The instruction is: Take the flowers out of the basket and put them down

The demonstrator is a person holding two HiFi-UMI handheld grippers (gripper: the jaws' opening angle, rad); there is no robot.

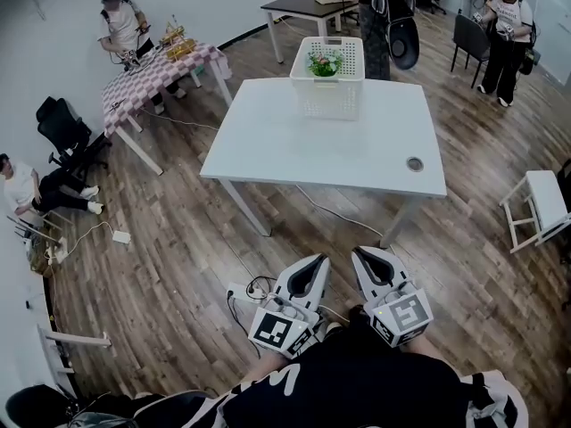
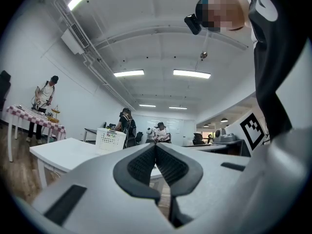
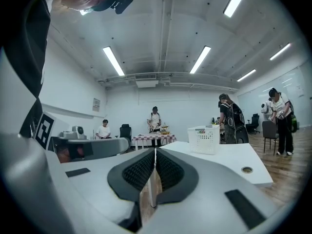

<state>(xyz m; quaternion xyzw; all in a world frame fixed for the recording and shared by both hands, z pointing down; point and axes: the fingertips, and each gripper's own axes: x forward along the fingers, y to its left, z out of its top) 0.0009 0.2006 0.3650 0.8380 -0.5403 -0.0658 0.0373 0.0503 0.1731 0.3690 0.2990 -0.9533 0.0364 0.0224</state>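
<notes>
First, left gripper (image 1: 318, 259) and right gripper (image 1: 361, 253), clenched empty at lower centre, should open before reaching flowers (image 1: 325, 62) in the upper-centre basket (image 1: 330, 102).

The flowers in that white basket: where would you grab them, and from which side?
Likely from straight above: the basket is open-topped and its tall lattice walls block any sideways reach. Pinch the flowers low in the bunch, beneath the blooms; the stems are too small to make out here.
</notes>
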